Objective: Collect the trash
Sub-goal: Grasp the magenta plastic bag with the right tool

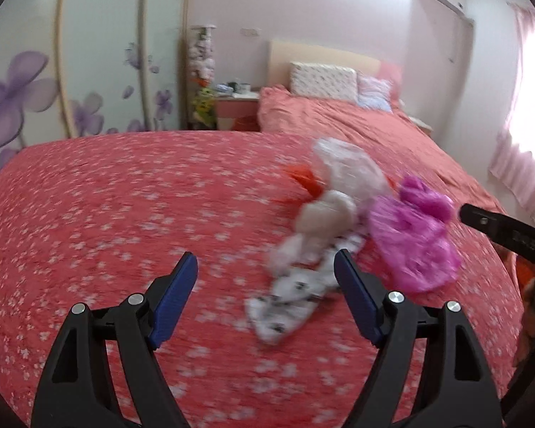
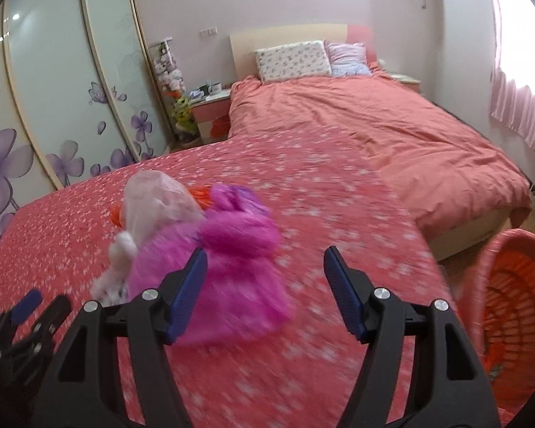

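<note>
Both claws stood wide and held nothing. The left gripper (image 1: 265, 271) hung over the flowered red cover (image 1: 107, 214), its right pad close beside a crumpled white printed wrapper (image 1: 289, 303) at lower centre of its view. Behind that lay a pale wad (image 1: 324, 221), a clear plastic bag (image 1: 349, 167), a scrap of orange (image 1: 303, 178) and, to the right, a magenta plastic bag (image 1: 410, 239), all bunched in one heap; blur hid just how they touched.

The right gripper (image 2: 265, 273) sat low in its own view, its left pad in front of the magenta bag (image 2: 232, 267), with open cover between the fingers. An orange basket (image 2: 517, 303) showed at that frame's right edge, below the cover's edge, and it looked the likely place for the trash.

To do the pick well, each claw would probably need to slide sideways until one piece sat squarely between its pads, then press down into the soft bedding before closing, since thin film slips away easily.

The left half of the cover offered free room. The grippers themselves were near each other, so crossing paths seemed the main hazard.
</note>
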{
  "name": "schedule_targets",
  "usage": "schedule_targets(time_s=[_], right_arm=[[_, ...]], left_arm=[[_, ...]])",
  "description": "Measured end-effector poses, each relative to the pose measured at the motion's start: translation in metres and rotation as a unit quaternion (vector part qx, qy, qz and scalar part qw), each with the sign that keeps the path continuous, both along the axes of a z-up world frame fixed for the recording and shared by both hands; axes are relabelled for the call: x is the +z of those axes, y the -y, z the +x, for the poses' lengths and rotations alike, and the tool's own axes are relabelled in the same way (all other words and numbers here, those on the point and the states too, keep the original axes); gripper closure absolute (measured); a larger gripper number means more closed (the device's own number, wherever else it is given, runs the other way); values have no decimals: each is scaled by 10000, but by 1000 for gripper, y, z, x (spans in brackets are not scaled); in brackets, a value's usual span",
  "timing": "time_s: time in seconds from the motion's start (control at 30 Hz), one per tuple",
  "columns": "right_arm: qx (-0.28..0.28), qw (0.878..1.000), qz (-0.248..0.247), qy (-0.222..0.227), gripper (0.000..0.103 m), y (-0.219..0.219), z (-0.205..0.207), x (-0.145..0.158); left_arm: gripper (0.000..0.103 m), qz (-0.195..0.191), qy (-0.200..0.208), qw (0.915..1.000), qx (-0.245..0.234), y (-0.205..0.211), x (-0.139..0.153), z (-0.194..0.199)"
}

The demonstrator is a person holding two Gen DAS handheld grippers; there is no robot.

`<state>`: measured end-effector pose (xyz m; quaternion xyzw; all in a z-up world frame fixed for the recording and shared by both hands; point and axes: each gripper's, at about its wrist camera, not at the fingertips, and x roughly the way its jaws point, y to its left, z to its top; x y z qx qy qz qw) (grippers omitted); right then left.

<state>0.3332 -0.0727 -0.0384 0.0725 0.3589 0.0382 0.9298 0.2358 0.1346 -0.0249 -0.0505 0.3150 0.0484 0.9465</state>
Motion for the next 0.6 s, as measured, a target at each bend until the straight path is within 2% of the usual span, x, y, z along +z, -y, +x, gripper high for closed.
schedule_targets(time_s=[0.2, 0.3, 0.33, 0.47, 0.6], right_arm=[[-170, 9991, 102, -371, 37, -20, 44, -18], [-187, 9984, 80, -532, 37, -26, 53, -29], [-171, 9983, 42, -564, 38, -27, 53, -32], [-78, 9979, -111, -626, 54, -22, 48, -38], [-117, 9980, -50, -617, 59, -7, 37, -39]], left_arm=[[21, -212, -57, 9997, 91, -20, -3, 0], [21, -306, -139, 9994, 58, -22, -6, 2], [21, -339, -151, 9993, 50, -23, -6, 3], [21, -343, -160, 9993, -2, -20, -8, 4], [21, -247, -165, 9995, -90, -12, -8, 8]])
